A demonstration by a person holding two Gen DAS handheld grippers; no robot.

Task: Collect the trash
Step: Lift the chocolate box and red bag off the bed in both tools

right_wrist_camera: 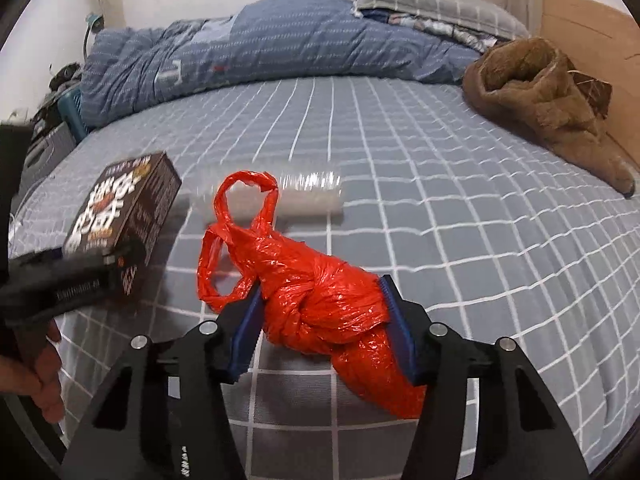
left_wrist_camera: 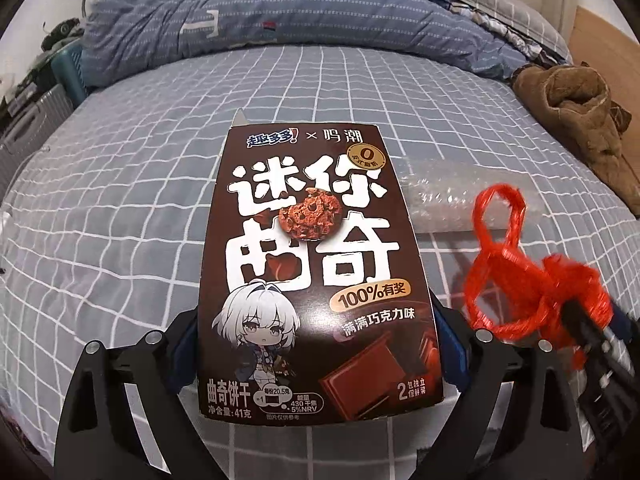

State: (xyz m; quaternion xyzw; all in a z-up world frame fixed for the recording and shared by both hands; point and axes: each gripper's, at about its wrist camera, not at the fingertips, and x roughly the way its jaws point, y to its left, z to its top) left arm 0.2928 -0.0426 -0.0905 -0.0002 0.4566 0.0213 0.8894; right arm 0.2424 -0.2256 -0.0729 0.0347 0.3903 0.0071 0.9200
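My left gripper (left_wrist_camera: 316, 344) is shut on a brown cookie box (left_wrist_camera: 316, 264) and holds it above the bed; the box also shows at the left of the right wrist view (right_wrist_camera: 124, 208). My right gripper (right_wrist_camera: 324, 320) is shut on a knotted red plastic bag (right_wrist_camera: 320, 300), its handles pointing forward. The bag also shows at the right of the left wrist view (left_wrist_camera: 532, 280). A roll of clear bubble wrap (right_wrist_camera: 288, 196) lies on the sheet beyond both; it is also in the left wrist view (left_wrist_camera: 444, 196).
The bed has a grey checked sheet (right_wrist_camera: 440, 208). A blue quilt (right_wrist_camera: 260, 48) is bunched at the far side. A brown fleece garment (right_wrist_camera: 548, 100) lies at the right by the wooden bed frame (right_wrist_camera: 592, 28). Suitcases and clutter (left_wrist_camera: 36, 92) stand beyond the bed's left edge.
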